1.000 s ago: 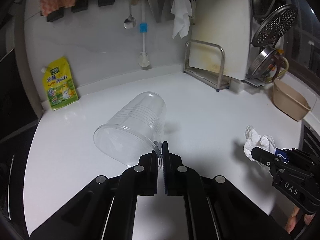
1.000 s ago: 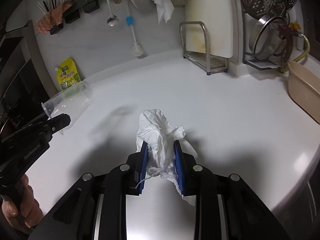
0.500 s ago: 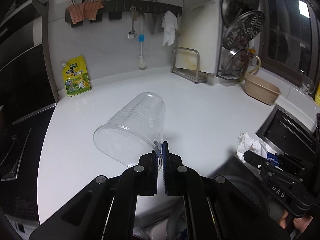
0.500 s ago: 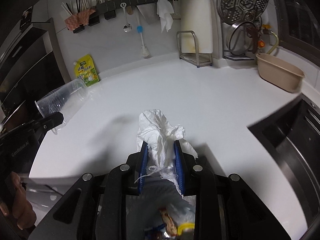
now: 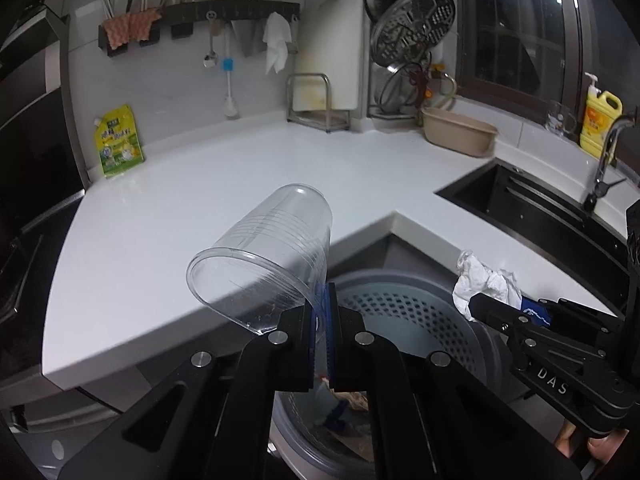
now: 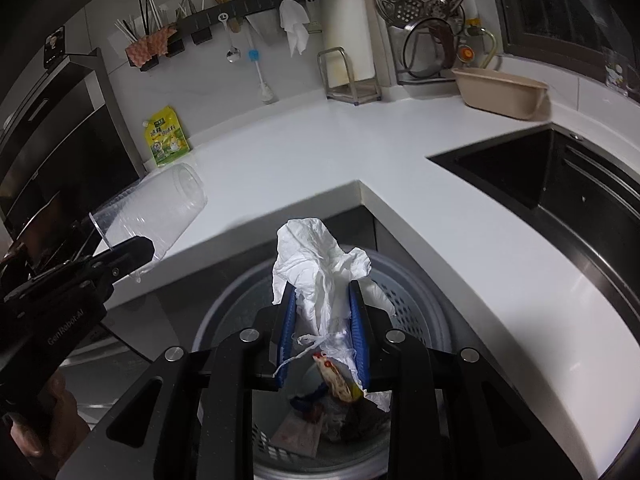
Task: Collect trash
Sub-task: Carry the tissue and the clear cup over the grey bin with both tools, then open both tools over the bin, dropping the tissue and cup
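My left gripper (image 5: 320, 312) is shut on the rim of a clear plastic cup (image 5: 272, 256), held tilted with its mouth toward the camera; the cup also shows in the right wrist view (image 6: 160, 208). My right gripper (image 6: 323, 308) is shut on a crumpled white tissue (image 6: 324, 264), which also shows in the left wrist view (image 5: 484, 280). Both are held over a grey perforated trash bin (image 5: 404, 312) on the floor below the counter corner. The bin (image 6: 416, 312) holds wrappers and other scraps.
A white L-shaped counter (image 5: 200, 208) runs behind the bin. A black sink (image 5: 520, 204) lies at right with a beige basin (image 5: 460, 132) and yellow bottle (image 5: 602, 120) beyond. A yellow-green pouch (image 5: 118, 140) leans on the back wall beside a dark oven front (image 6: 60, 152).
Both grippers have pulled back from over the counter, carrying the cup and the tissue, and now hang above the trash bin. Both grips are unchanged.
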`<state>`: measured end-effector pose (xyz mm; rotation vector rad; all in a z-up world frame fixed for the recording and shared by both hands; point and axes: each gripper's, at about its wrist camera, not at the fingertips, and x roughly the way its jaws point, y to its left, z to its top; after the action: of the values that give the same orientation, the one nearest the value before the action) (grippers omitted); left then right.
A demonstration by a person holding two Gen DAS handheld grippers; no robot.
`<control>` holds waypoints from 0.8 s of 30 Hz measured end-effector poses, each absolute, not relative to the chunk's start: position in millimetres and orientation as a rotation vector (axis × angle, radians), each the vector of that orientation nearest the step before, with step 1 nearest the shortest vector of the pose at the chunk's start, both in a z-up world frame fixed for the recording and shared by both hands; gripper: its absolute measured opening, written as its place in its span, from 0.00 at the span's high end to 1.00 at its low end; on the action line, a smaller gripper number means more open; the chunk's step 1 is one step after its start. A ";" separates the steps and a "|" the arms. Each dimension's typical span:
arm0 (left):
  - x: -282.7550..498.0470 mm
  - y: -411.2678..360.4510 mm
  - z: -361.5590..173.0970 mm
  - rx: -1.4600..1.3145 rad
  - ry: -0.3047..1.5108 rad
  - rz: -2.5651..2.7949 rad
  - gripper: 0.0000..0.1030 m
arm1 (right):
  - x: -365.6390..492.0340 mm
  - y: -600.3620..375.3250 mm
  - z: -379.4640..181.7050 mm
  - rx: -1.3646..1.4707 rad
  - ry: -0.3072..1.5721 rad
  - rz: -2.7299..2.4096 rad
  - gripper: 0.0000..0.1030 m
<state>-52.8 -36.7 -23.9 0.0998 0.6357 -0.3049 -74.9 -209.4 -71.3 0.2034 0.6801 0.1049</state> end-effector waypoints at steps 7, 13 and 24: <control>-61.0 -46.8 -51.7 0.107 0.729 -0.334 0.95 | -91.1 -214.1 -89.4 0.217 0.719 0.105 0.76; -59.5 -47.5 -65.6 0.102 0.785 -0.335 0.95 | -91.8 -215.7 -101.9 0.242 0.747 0.112 0.76; -55.8 -45.6 -76.0 0.095 0.829 -0.323 0.92 | -85.2 -215.2 -114.2 0.251 0.786 0.108 0.74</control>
<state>-55.8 -45.6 -76.0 0.0951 0.8292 -0.3233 -85.2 -215.2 -114.2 0.2506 0.7856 0.1084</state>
